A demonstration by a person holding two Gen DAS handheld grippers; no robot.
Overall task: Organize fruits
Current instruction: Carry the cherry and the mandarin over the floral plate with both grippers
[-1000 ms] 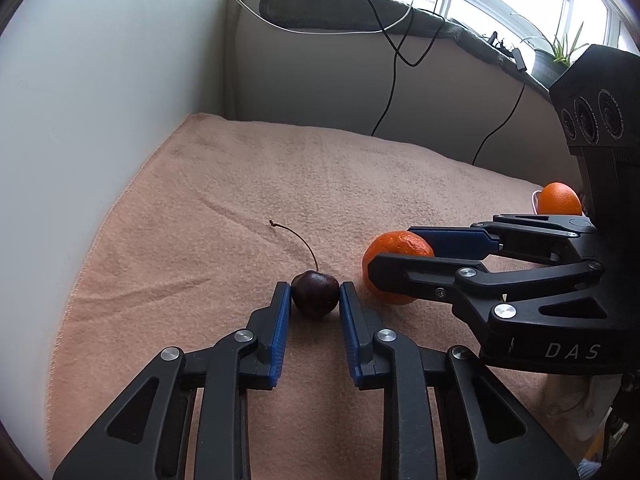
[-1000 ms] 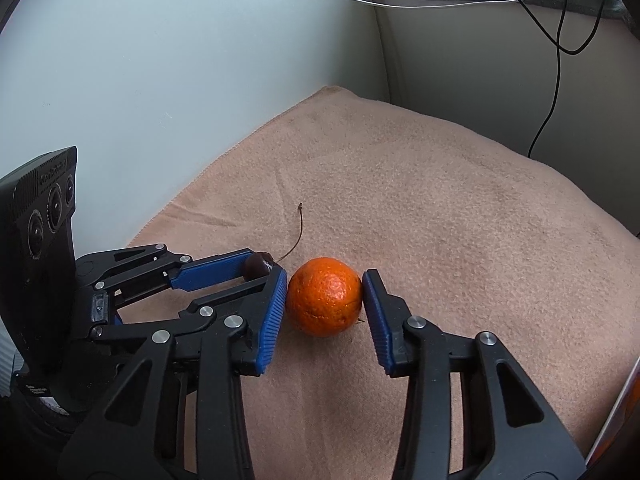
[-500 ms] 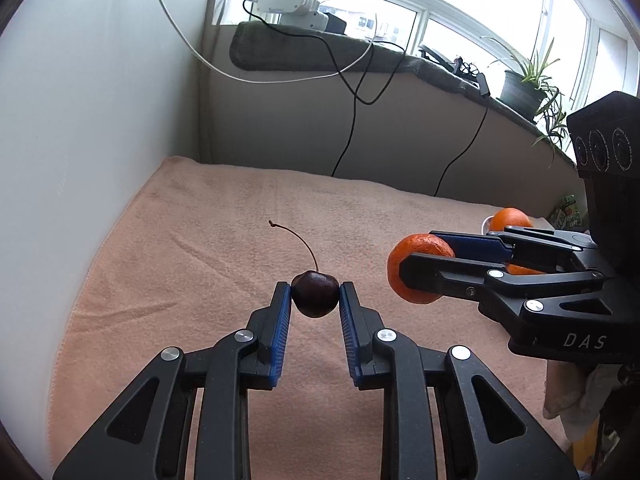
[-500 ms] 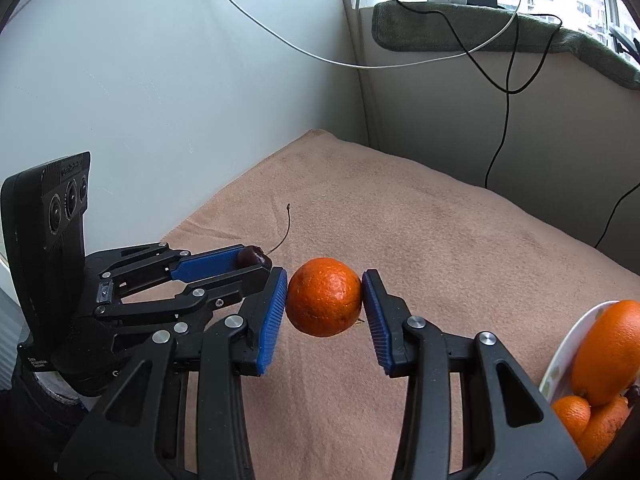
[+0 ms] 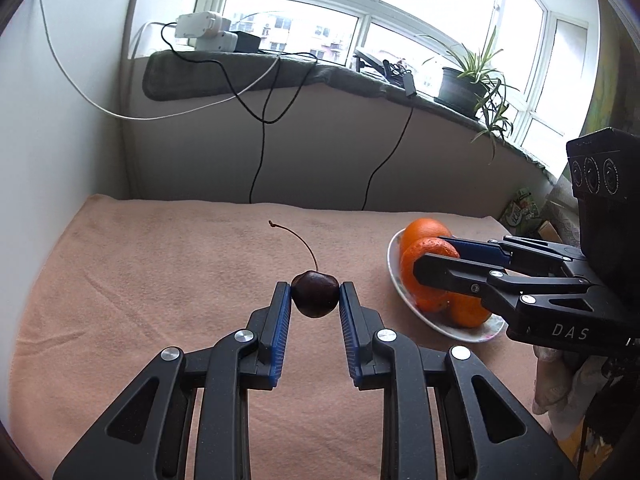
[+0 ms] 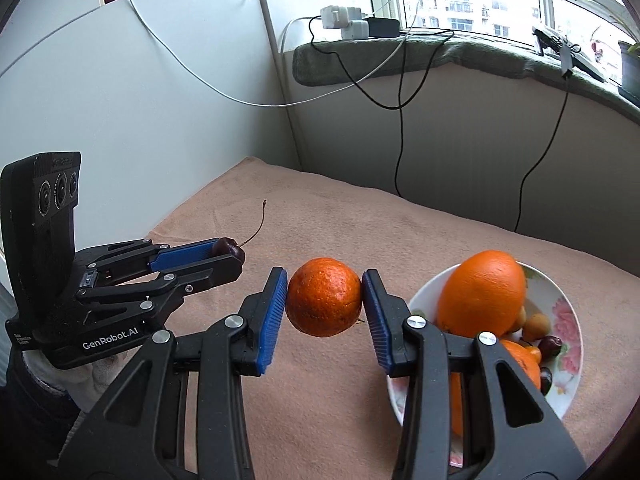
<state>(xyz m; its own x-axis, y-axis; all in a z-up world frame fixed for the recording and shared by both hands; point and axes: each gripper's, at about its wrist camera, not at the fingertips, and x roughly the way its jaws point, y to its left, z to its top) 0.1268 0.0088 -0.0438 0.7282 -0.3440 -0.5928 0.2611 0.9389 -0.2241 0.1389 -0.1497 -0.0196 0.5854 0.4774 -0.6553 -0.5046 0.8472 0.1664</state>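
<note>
My left gripper point(image 5: 315, 296) is shut on a dark cherry point(image 5: 315, 294) with a long stem and holds it above the peach towel point(image 5: 168, 264). My right gripper point(image 6: 325, 298) is shut on a small orange point(image 6: 324, 302), lifted off the towel. The left gripper with the cherry point(image 6: 229, 249) also shows at the left of the right wrist view. The right gripper holds the orange point(image 5: 424, 256) just in front of a white flowered plate point(image 6: 568, 320) that holds a big orange point(image 6: 482, 294), smaller oranges and small fruits.
A white wall point(image 6: 120, 112) stands on the left and a low wall with hanging cables point(image 5: 260, 152) at the back. A windowsill above carries power adapters point(image 5: 208, 34) and a potted plant point(image 5: 464, 80).
Both grippers have risen off the towel with their fruit and swung right. The plate of oranges has come into view beside the right gripper.
</note>
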